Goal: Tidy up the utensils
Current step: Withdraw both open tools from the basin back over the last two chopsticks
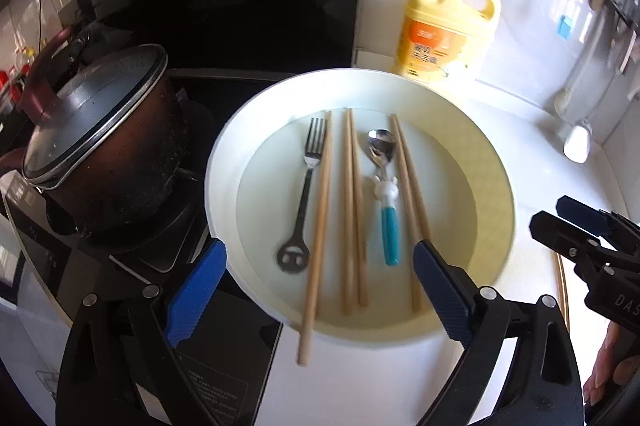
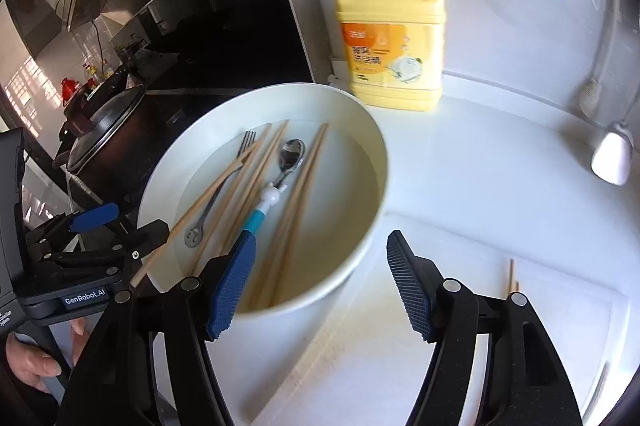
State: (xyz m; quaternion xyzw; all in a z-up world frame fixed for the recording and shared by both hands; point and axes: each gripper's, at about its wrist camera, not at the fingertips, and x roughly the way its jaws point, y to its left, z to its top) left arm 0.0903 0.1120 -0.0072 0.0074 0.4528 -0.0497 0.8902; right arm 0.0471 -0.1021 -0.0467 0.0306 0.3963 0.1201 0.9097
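**Two open grippers over a basin of utensils on a white worktop**

Blue-padded fingers of the left gripper (image 1: 320, 278) stand widely spread and hold nothing; they frame the near rim of a white round basin (image 1: 224, 161). Its left finger sits over the black stove surface (image 1: 224, 354) just outside the rim, and its right finger overlaps the near end of a chopstick inside the basin. The right gripper (image 2: 322, 286) is likewise wide open and empty, with its left finger over the basin's near right wall and its right finger above a white cutting board (image 2: 560, 314) at the worktop's near right corner.

Inside the basin, lying roughly parallel from left to right in the left wrist view: a dark fork (image 1: 306, 185), one chopstick (image 1: 318, 238) whose near end juts out over the rim, a pair of chopsticks (image 1: 352, 209), a spoon (image 1: 384, 193) with a teal handle and a white figure on its neck, and a further chopstick (image 1: 408, 193).

Two more chopstick tips (image 2: 512, 276) show on the cutting board. A yellow detergent jug (image 2: 394, 37) with a white pump stands at the worktop's far edge, behind the basin. A lidded dark pot (image 1: 104, 141) sits on the stove, left of the basin.
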